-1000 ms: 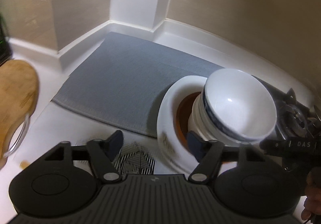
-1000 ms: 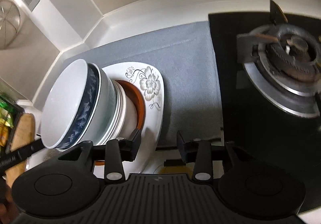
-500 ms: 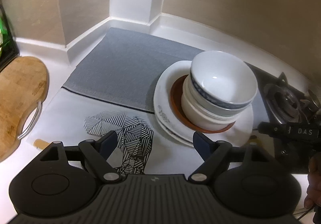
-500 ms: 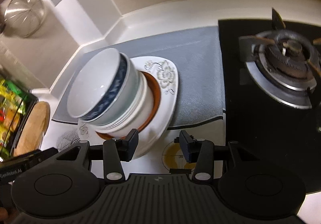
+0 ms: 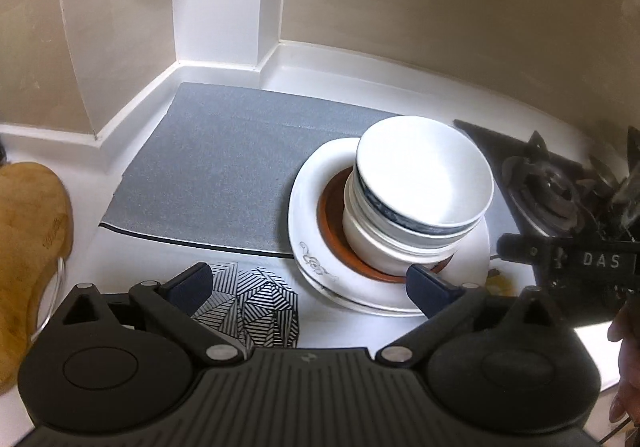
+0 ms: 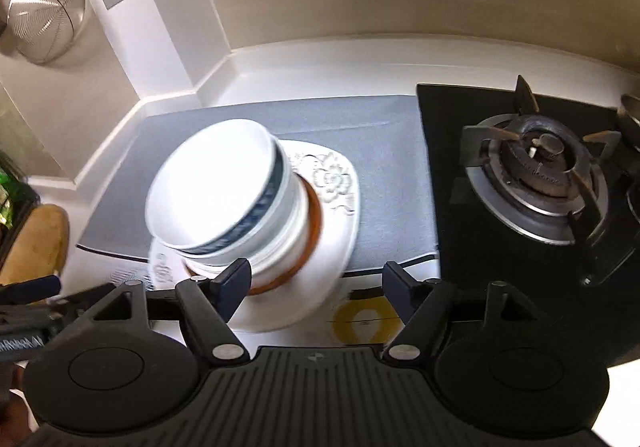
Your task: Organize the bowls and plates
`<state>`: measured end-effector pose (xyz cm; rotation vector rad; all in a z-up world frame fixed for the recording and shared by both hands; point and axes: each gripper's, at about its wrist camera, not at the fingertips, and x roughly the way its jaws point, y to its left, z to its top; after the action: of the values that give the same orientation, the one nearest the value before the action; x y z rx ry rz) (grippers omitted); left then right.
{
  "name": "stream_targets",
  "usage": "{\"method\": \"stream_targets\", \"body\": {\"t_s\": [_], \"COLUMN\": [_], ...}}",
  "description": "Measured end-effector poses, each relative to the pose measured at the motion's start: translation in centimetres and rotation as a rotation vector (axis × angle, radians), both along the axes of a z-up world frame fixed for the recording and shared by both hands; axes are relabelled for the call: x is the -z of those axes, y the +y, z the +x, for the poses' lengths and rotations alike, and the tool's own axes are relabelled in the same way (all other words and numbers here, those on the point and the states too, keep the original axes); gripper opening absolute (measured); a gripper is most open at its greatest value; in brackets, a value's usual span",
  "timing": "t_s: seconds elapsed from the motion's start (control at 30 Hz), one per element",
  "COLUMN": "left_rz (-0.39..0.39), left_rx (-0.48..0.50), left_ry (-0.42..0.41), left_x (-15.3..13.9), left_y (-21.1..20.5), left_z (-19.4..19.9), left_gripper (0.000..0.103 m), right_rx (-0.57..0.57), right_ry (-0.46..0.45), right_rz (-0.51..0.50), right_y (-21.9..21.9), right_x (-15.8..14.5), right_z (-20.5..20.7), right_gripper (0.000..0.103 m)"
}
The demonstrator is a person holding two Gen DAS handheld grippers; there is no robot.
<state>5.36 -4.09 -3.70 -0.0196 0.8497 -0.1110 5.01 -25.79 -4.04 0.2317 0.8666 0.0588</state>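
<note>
Edges: the white tabletop (image 5: 132,247) ends at a raised white lip along the wall; a white column (image 5: 224,7) stands in the back corner, the black gas hob (image 6: 532,175) bounds the grey mat (image 5: 208,175) on one side, and a wooden cutting board (image 5: 28,231) lies at the other.
Open room: most of the grey mat behind and beside the stack is bare.
Stack: nested bowls (image 5: 420,183), the top one white with a blue band, sit on a brown saucer (image 5: 332,223) on the white flowered plates (image 5: 308,247), at the mat's near edge, partly on bare tabletop.
Change: both claws have pulled back and up from the stack, which now looks smaller in both views.
Left claw (image 5: 308,283): released, jaws have just been opening to full width, nothing between them; the stack lies just ahead, toward its right finger.
Right claw (image 6: 316,283): released, jaws have just been opening, nothing gripped; the stack lies ahead, beyond its left finger.
</note>
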Motion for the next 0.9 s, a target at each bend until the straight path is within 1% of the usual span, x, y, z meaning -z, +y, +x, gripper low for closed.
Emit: {"method": "stream_targets", "body": {"t_s": [0.07,0.2,0.37,0.5,0.6,0.67,0.9], "left_rz": [-0.004,-0.003,-0.015,-0.003,-0.017,-0.012,-0.013], "left_rx": [0.018,0.047,0.060,0.070,0.071,0.072,0.099], "left_ry": [0.002,0.011,0.039,0.055,0.048,0.040,0.020], "left_x": [0.1,0.4,0.7,0.9,0.6,0.4,0.0], "left_y": [0.2,0.6,1.0,1.0,1.1,1.1,0.5], "left_z": [0.0,-0.1,0.3,0.7,0.9,0.9,1.0], "left_gripper": [0.103,0.103,0.103,0.103,0.103,0.103,0.103], "right_rx": [-0.004,0.008,0.036,0.061,0.079,0.083,0.072], "right_ry": [0.006,0.003,0.015,0.016,0.018,0.012,-0.012], "right_rz": [-0.022,-0.032,-0.054,-0.072,-0.079,-0.090,-0.109], "right_y": [1.1,2.6,3.5,3.7,3.8,4.1,4.8], "right_x": [-0.2,-0.6,-0.7,-0.9,-1.2,-1.6,-2.5], "right_z": [0.0,-0.5,-1.6,-2.5,-2.7,-2.8,-3.1], "right_gripper": [0.077,0.077,0.077,0.077,0.077,0.077,0.078]}}
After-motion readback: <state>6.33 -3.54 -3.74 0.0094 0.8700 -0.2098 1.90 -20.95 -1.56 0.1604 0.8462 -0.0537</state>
